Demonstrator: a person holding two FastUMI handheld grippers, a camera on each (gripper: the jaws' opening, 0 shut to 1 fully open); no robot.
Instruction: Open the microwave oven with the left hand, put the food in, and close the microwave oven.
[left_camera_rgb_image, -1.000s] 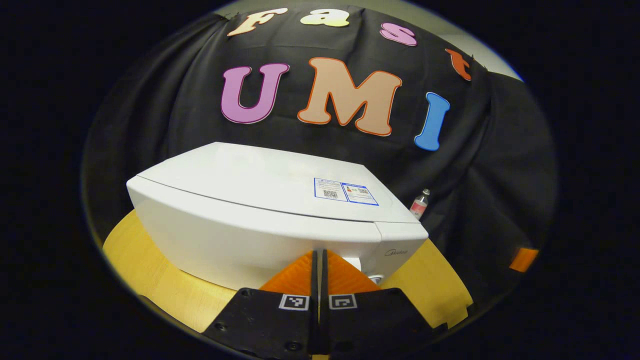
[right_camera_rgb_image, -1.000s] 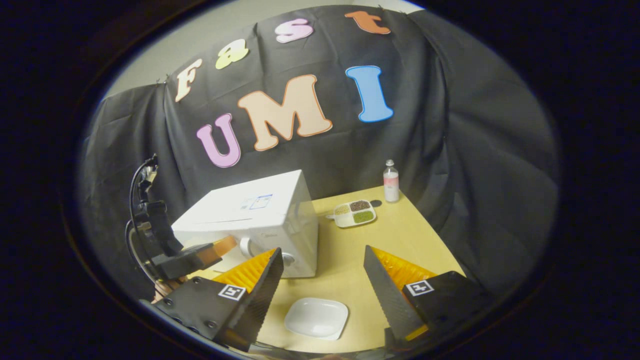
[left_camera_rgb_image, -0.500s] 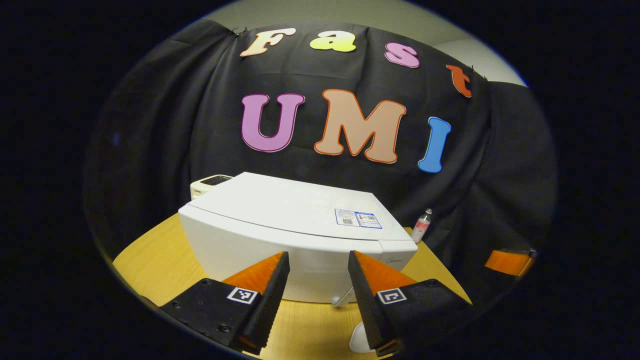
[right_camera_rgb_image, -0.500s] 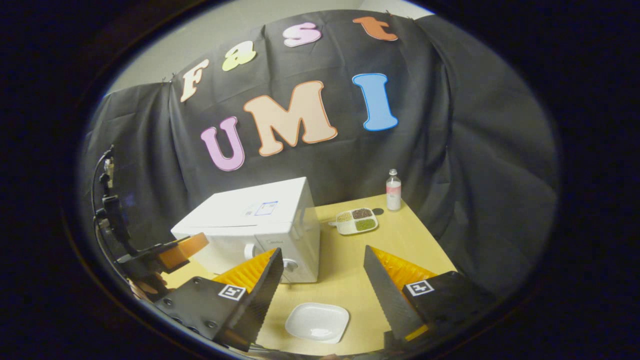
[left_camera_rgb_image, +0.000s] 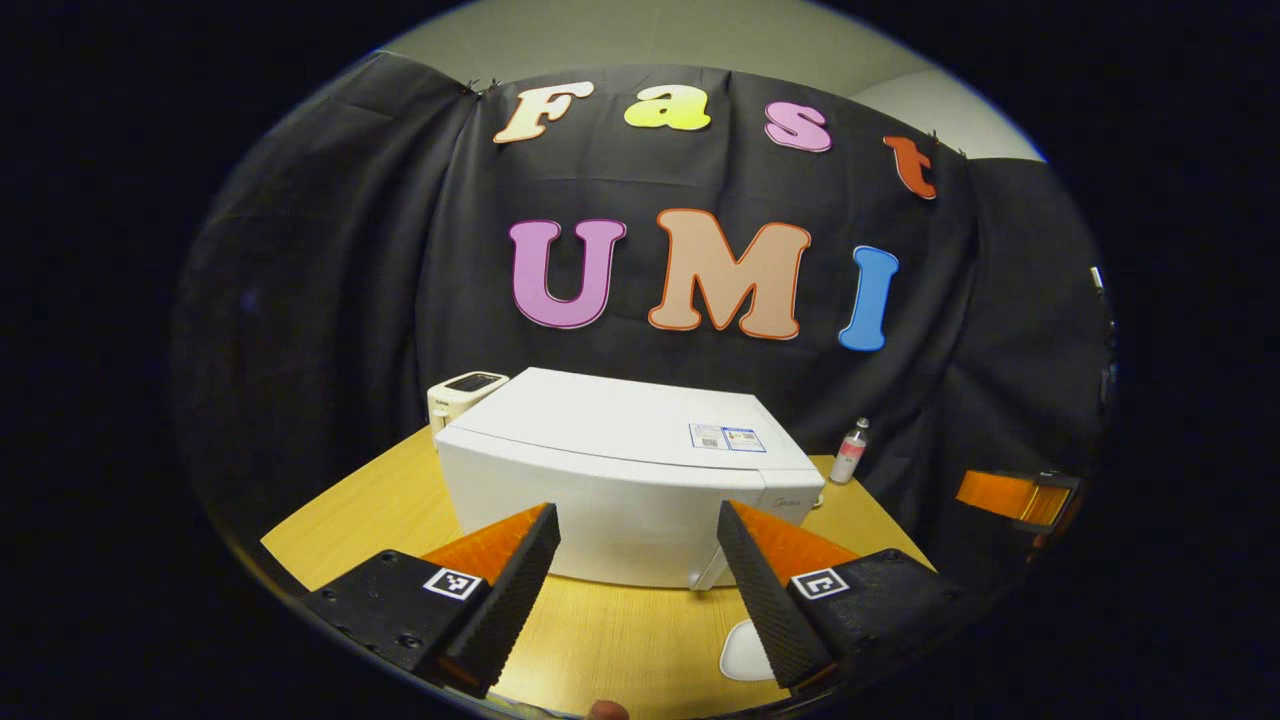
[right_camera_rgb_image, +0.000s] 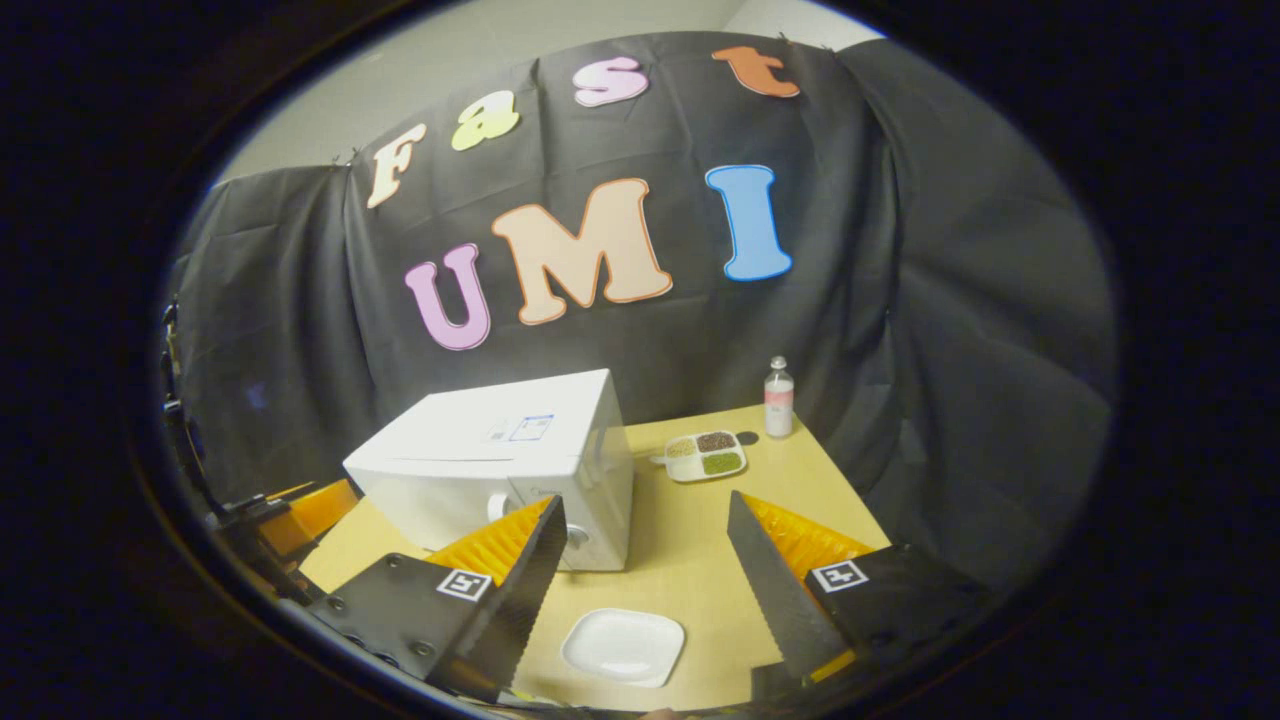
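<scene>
Pulling back from the microwave (left_camera_rgb_image: 620, 440) with the left gripper (left_camera_rgb_image: 636, 515), fingers now standing wide apart and holding nothing, where a second ago pinching together right up against the front of the door (left_camera_rgb_image: 600, 520). Taking in more of the table (left_camera_rgb_image: 340, 505) as a result, with a small white device (left_camera_rgb_image: 465, 385) coming into sight behind the microwave's left rear corner. Reading the door as closed or at most cracked at its lower right edge, the gap too slight to tell, so treating the opening step as not clearly done. Moving rightward, finding the white plate (right_camera_rgb_image: 622, 645) lying bare on the table just in front of the microwave, and the compartment tray of food (right_camera_rgb_image: 705, 455) sitting farther back near the bottle (right_camera_rgb_image: 778, 397), both outside the microwave and in the same places as a second ago. Holding the right gripper (right_camera_rgb_image: 645, 500) spread open and empty above the plate, much as before. Probably needing next a fresh reach to the door to swing it fully open.
</scene>
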